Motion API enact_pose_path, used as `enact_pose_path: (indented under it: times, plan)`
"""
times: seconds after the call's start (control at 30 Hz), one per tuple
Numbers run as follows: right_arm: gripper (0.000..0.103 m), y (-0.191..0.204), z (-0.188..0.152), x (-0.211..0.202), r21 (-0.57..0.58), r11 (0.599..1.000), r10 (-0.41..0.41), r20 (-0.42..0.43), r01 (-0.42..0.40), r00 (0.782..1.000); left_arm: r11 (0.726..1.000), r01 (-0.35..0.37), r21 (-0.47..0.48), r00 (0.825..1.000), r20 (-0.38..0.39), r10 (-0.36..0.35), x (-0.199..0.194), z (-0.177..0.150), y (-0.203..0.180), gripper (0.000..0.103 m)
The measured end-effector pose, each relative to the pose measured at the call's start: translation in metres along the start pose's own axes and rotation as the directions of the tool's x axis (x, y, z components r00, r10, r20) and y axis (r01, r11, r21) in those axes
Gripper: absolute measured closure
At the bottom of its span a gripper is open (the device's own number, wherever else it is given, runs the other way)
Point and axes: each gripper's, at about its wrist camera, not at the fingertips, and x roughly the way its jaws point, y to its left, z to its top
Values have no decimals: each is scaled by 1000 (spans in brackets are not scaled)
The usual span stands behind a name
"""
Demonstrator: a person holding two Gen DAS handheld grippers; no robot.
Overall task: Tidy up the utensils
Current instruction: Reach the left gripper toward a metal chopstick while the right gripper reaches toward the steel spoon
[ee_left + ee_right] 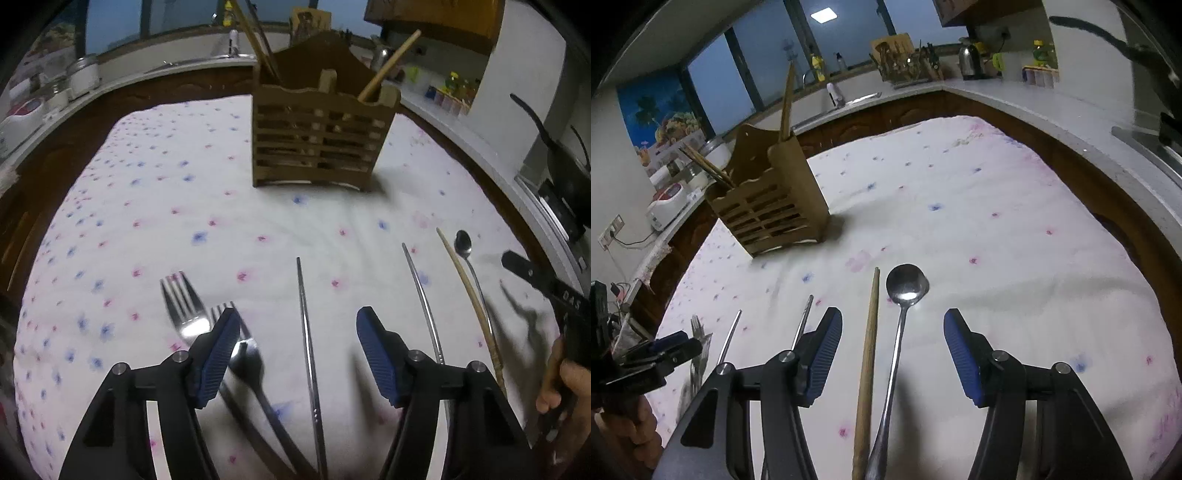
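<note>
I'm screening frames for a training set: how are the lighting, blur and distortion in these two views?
Left wrist view: dim bluish light, heavy fisheye bending of the counter edge, glare on the fork, the right gripper motion-smeared at the edge. Right wrist view: equally dim, a bright highlight in the spoon bowl, a soft shadow beside the wooden caddy, edges curved and vignetted.

Left wrist view looks forward and down from low over the cloth (147, 206), between its own fingers, caddy (317, 147) straight ahead, near; right wrist view sits just to the right, same low height, caddy (772, 210) off to its left; both share cloth (997, 221), caddy, spoon (466, 254) (905, 291), counter behind.
</note>
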Motion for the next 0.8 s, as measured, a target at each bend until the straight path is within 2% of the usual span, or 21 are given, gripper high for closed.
enact_pose_path:
  times: [0.1,0.27,0.37,0.47,0.6,0.67,0.8]
  plan:
    - [46,-1,2,9,-8,1000,-2,-17,2,1000,1000,9,-2,999,-35,-9,14,4,1,48]
    - [46,-3,4,19,-5,1000,-5,-33,5,999,1000,13,-10,997,-75,-14,35,7,1,54]
    - [46,-5,5,24,2,1000,-3,-41,3,999,1000,9,-1,994,-110,-9,49,7,-3,67]
    - [46,-4,5,25,3,1000,-2,-41,2,999,999,-17,33,995,-102,20,53,8,-12,71]
    - [48,-4,6,29,5,1000,-1,-41,2,999,999,21,34,994,-109,-17,59,10,-22,87]
    - [51,-5,6,30,8,1000,-1,-45,1,999,998,45,33,993,-114,-41,59,11,-24,87]
    - [51,-5,9,32,1,1000,-2,-46,3,999,998,49,34,991,-124,-45,62,13,-21,87]
